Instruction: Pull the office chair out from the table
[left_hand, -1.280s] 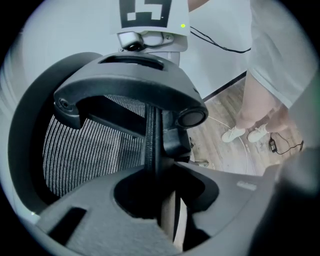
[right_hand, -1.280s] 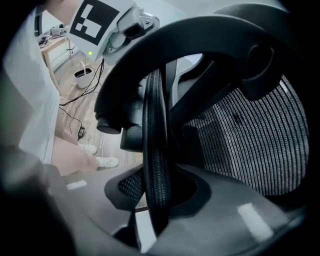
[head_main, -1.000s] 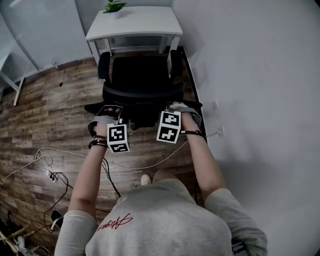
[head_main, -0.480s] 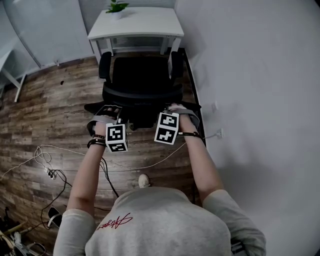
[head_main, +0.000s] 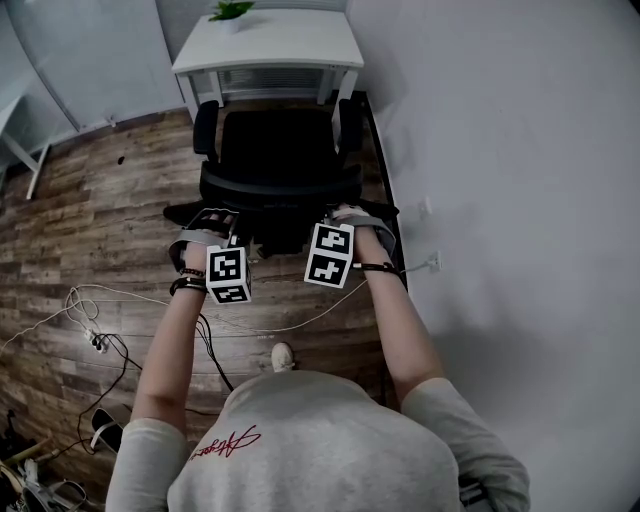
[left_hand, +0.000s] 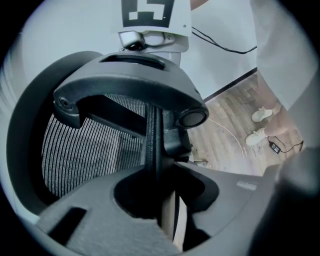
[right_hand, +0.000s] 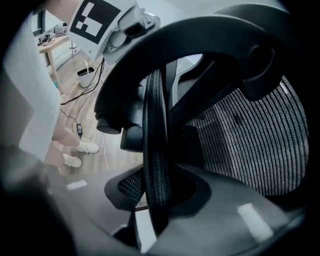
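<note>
Clamping: left tongs (head_main: 212, 220) and right tongs (head_main: 352, 213) each pinch the mesh backrest rim (right_hand: 156, 165).
Office chair (head_main: 280, 150): on the wood floor (head_main: 90, 230), seat facing the white counter (head_main: 280, 45), close before it.

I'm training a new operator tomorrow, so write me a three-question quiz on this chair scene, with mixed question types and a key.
1. True or false: the left gripper and the right gripper are each clamped on the backrest edge of the black mesh-backed office chair.
2. What stands on the white rectangular table? A) a laptop B) a green potted plant C) a mug
3. Fill in: the thin white cable lies on a floor of ___ planks.

Key: 1 true; 2 B; 3 wood.
</note>
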